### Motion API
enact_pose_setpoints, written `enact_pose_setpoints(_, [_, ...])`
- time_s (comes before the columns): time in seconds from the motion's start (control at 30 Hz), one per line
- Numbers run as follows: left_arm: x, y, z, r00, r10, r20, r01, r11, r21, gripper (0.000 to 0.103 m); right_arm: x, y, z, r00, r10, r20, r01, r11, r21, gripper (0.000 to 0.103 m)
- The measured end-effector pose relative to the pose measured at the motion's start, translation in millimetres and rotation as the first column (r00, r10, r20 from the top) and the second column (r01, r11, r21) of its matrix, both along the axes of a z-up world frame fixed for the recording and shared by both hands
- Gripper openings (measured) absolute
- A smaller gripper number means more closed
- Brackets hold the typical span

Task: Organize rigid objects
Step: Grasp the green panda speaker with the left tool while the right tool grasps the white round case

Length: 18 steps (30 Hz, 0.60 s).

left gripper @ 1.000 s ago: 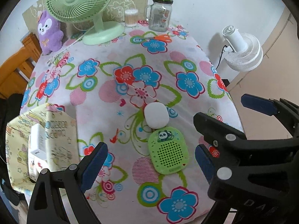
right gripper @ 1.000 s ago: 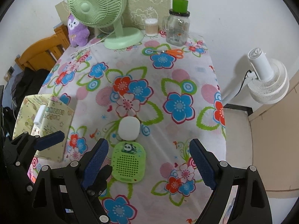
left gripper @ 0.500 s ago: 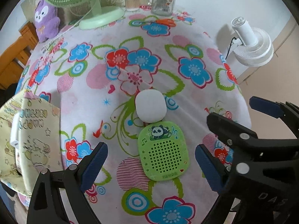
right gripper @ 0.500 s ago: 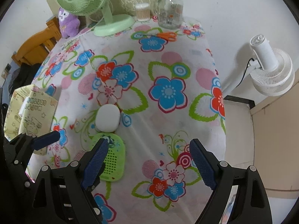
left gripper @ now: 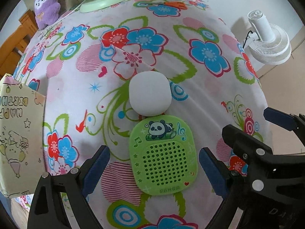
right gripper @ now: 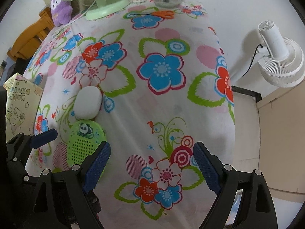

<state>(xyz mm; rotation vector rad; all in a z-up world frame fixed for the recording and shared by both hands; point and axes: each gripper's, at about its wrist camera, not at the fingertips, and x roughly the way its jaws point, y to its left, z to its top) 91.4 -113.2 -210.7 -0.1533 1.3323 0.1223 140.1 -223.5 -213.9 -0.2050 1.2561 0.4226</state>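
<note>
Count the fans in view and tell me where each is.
2: the green desk fan at the table's far edge, and the white fan beyond its right side. Others may be hidden.

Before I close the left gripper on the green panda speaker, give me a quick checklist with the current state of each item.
1. Left gripper open: ok, jaws spread wide.
2. Green panda speaker centred between the fingers: ok, a blue pad on each side.
3. Pads touching the speaker: not ok, gaps on both sides.
4. White case out of the grip path: ok, it lies beyond the speaker's far edge, though close to it.
5. Right gripper out of the way: ok, open over bare tablecloth.
6. Height above the table: cannot tell.
</note>
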Motion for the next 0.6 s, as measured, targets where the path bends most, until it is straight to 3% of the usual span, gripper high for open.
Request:
enact_pose_setpoints(0.4, [2.9,-7.4,-11.3,0.997,0.072,0.002,-0.072,0.997,0.041,0.095,4.6,-2.7,-14.3,0.999,-0.01,-0.031,0.009,1.0,-0.007,0.09])
enact_pose_setpoints(0.53, [0.7,-13.4,-6.0,1.0,0.018,0.015,-0.018,0.999,0.04,0.079,4.2,-1.5,-16.2,0.999,-0.007,-0.036,0.007,1.0,-0.007,0.09])
enact_pose_setpoints(0.6, [0.1,-15.0,-5.5,1.0,0.009,0.013,-0.01,0.999,0.039,0.079,4.1,0.1,-17.0,0.999,-0.007,-0.041,0.007,1.0,-0.008,0.09])
